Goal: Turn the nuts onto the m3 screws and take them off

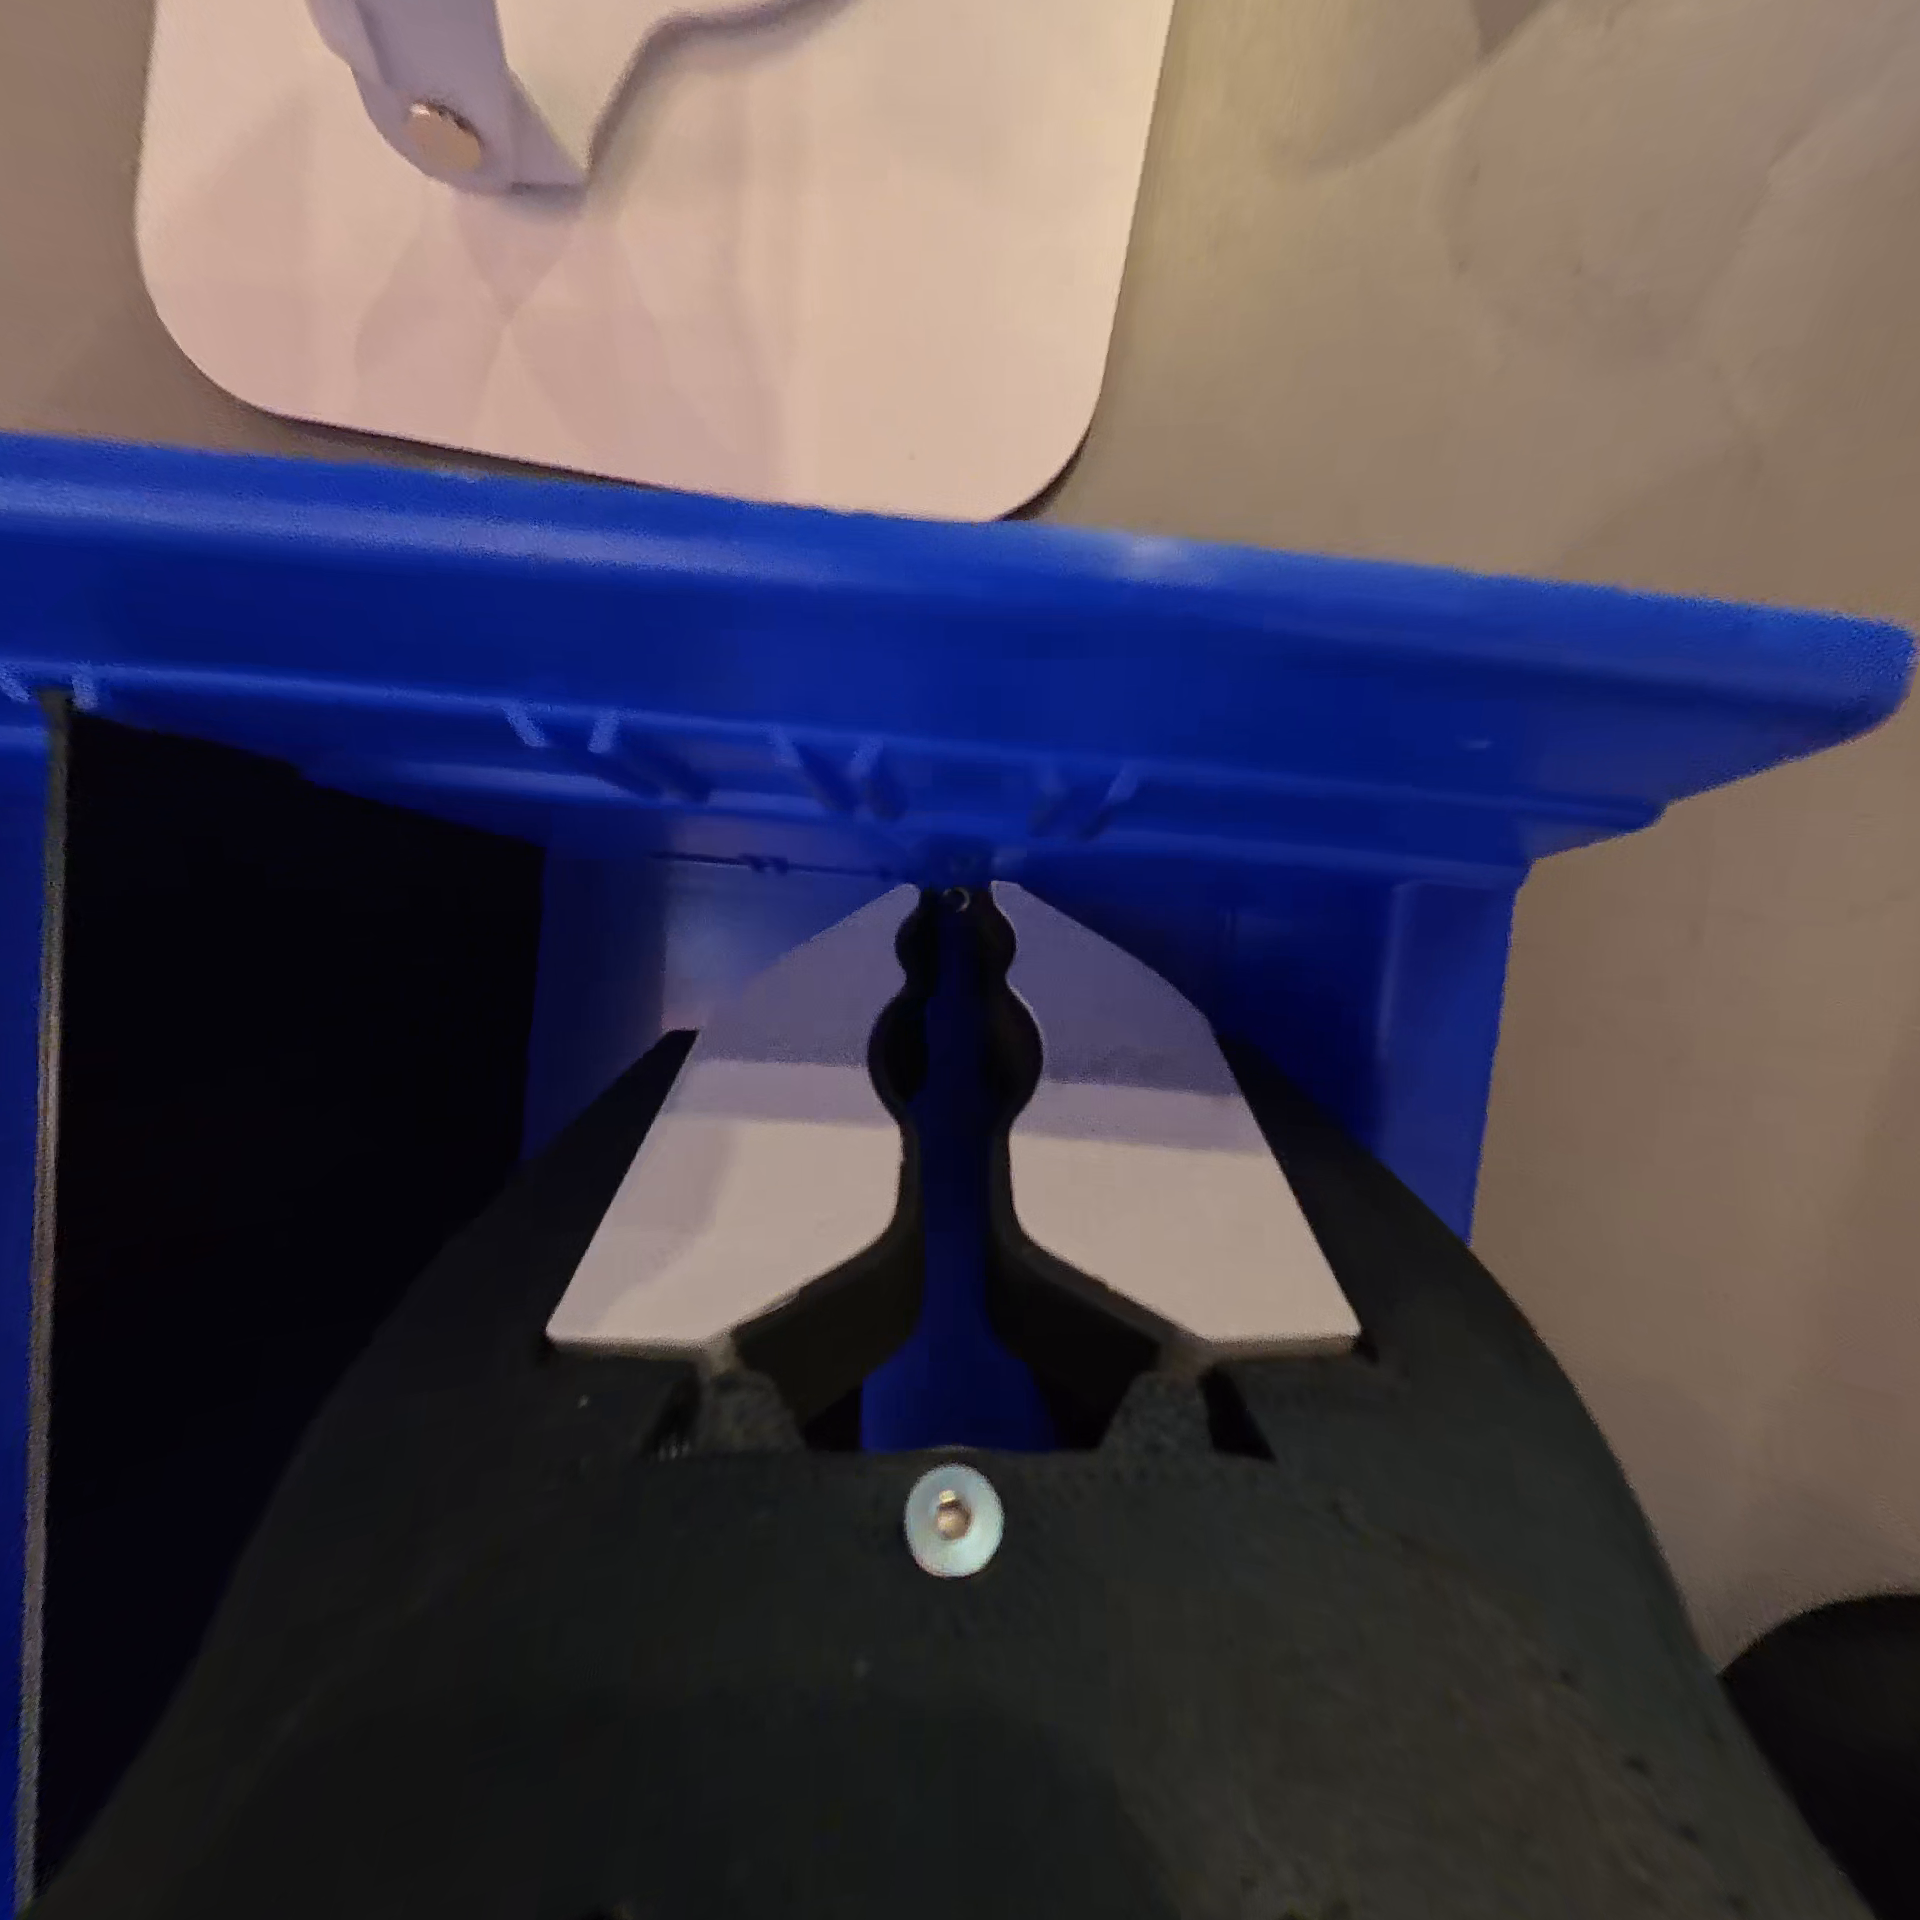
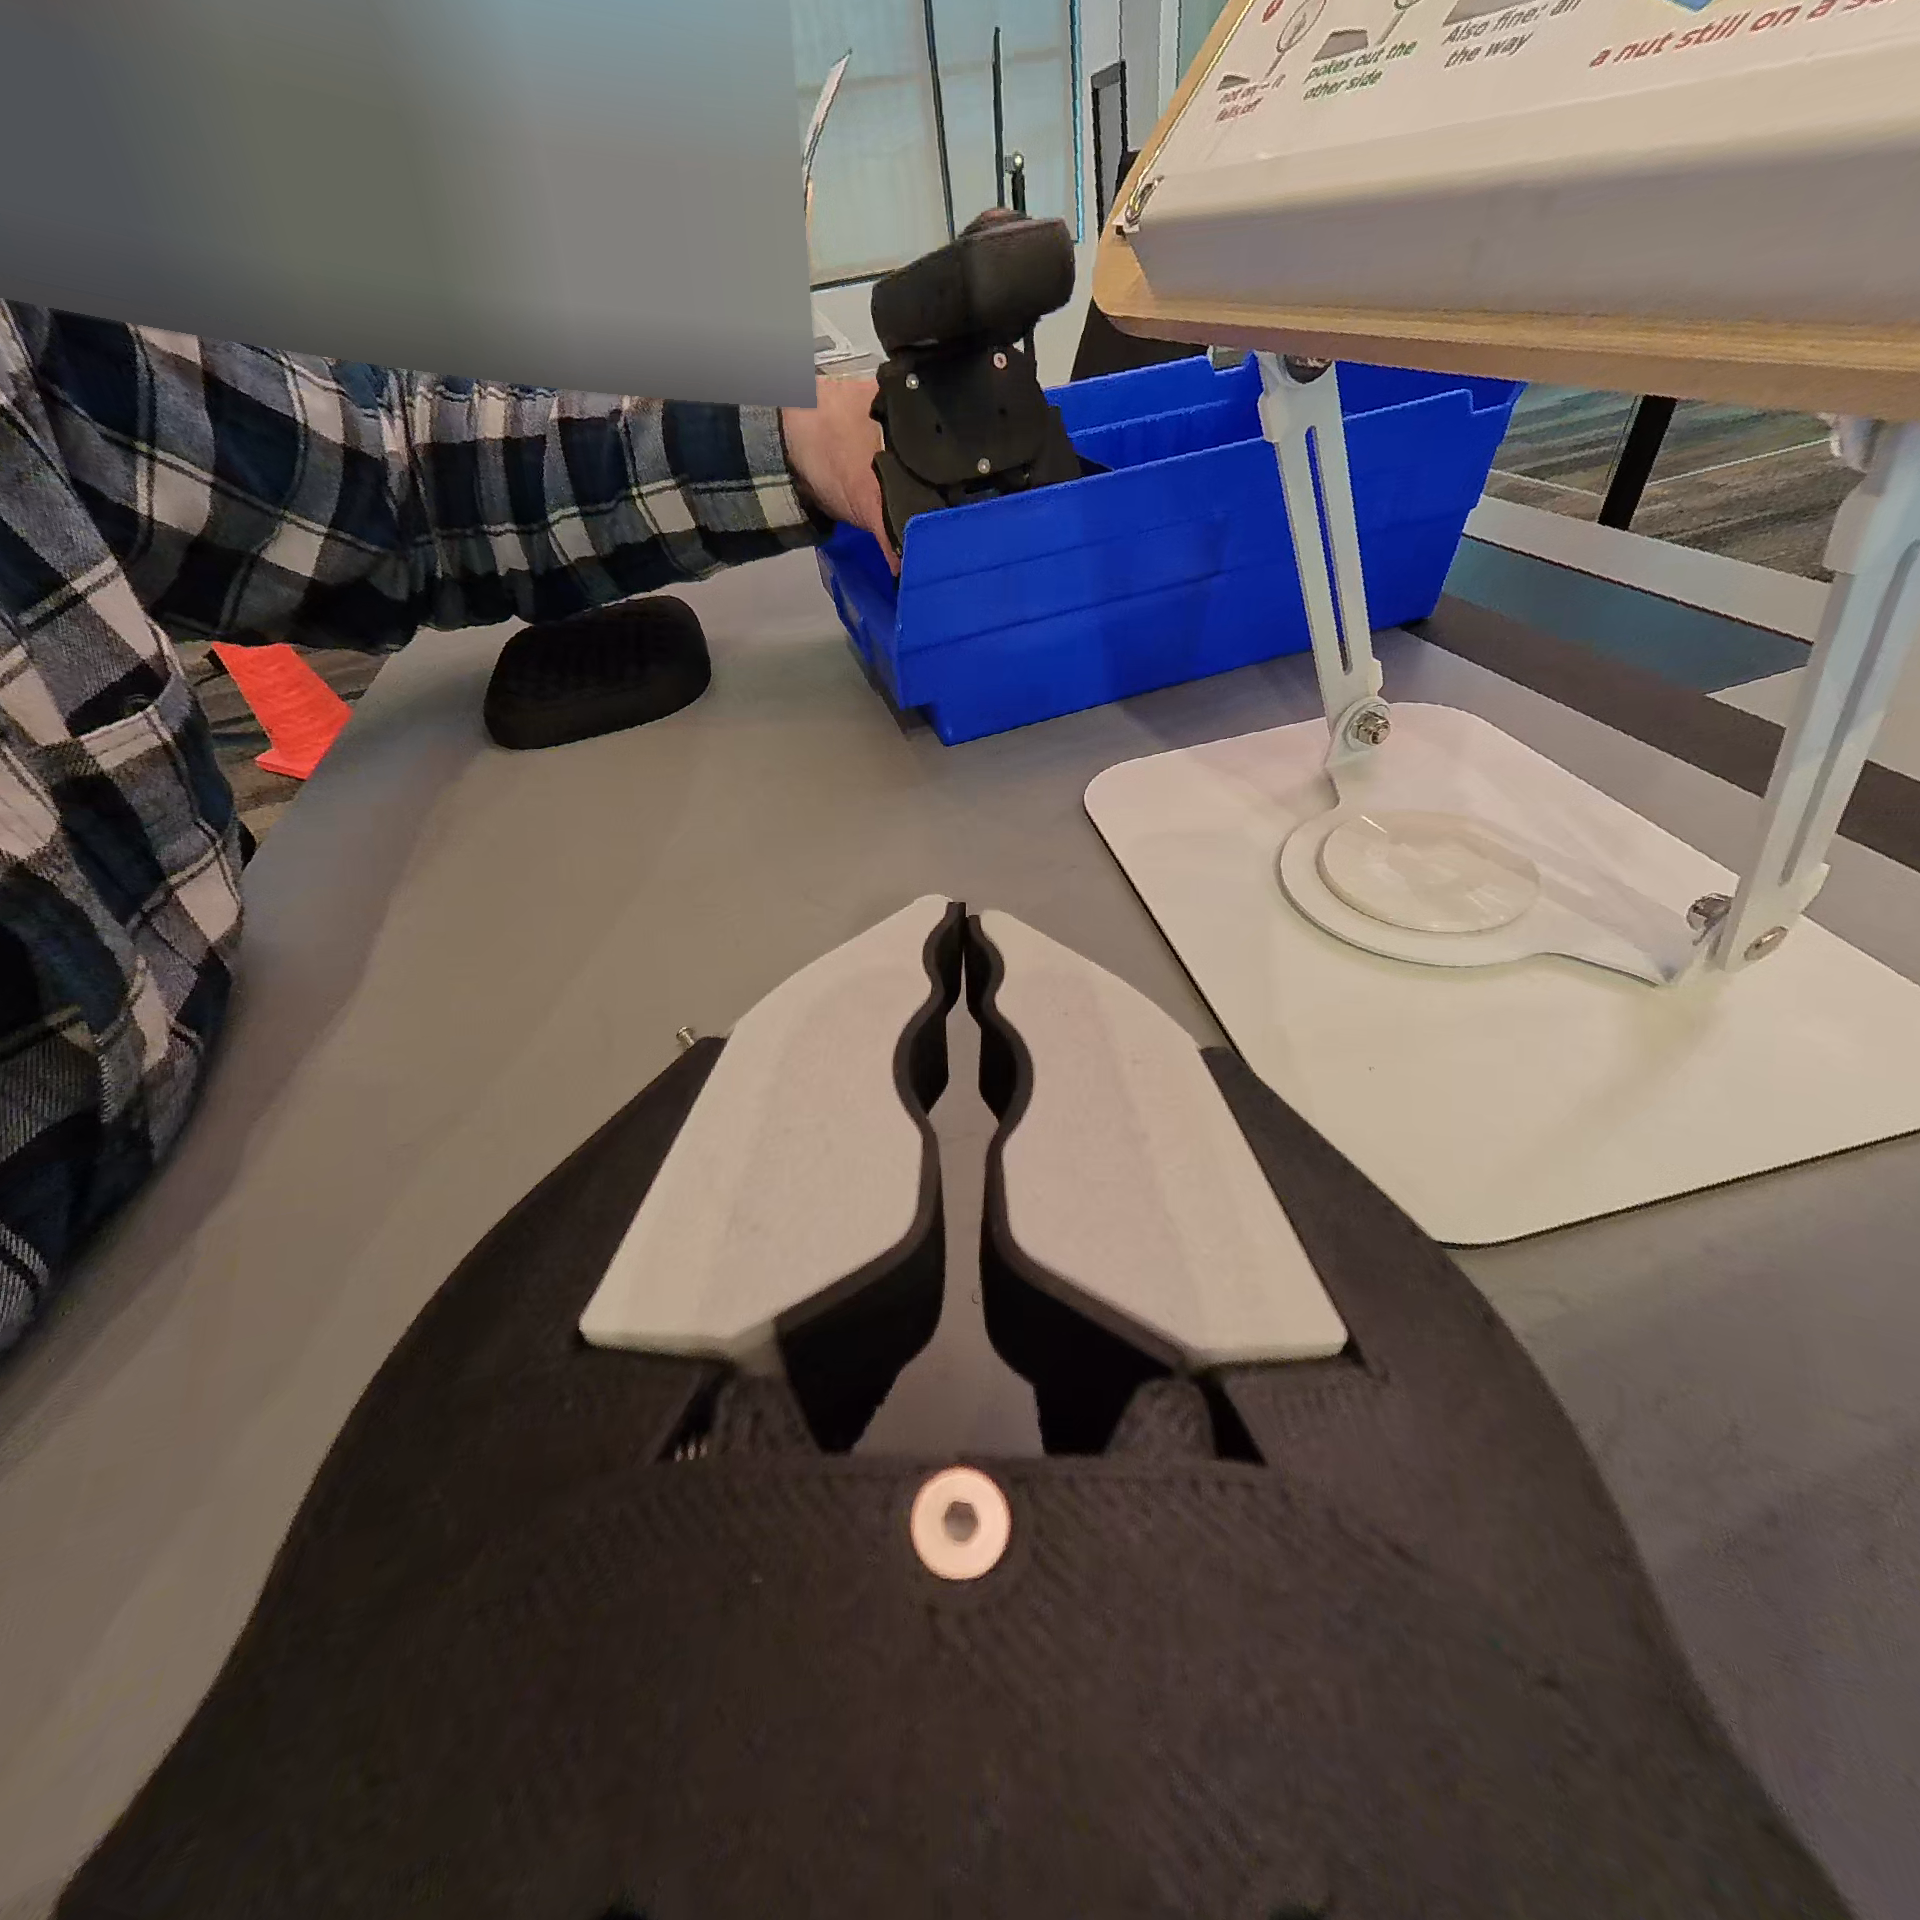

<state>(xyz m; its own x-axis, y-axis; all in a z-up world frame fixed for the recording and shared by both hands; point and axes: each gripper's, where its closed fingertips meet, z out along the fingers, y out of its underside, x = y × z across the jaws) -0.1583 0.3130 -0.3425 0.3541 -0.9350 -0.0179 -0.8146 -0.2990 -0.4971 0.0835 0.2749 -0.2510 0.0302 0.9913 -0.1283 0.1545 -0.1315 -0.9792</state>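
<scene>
My left gripper (image 1: 956, 906) is down inside a blue plastic bin (image 1: 935, 644), its tips close under the bin's far rim. The fingers (image 1: 902, 1039) are closed on a small dark ring-shaped metal piece, like a nut (image 1: 957, 900), at the very tips. The right wrist view shows this gripper (image 2: 971, 416) dipped into the bin (image 2: 1143, 603), held by a hand. My right gripper (image 2: 964, 920) is shut, pads touching at the tips with nothing between them, low over the grey table (image 2: 623, 987).
A white stand base (image 2: 1455, 1039) with slotted legs carries a tilted board (image 2: 1558, 208) right of the bin; the base also shows past the bin (image 1: 675, 312). A black cushion-like pad (image 2: 597, 670) lies left of the bin. A plaid sleeve (image 2: 312, 488) reaches in from the left. One gripper's finger ends stand about 25 centimeters off the other's.
</scene>
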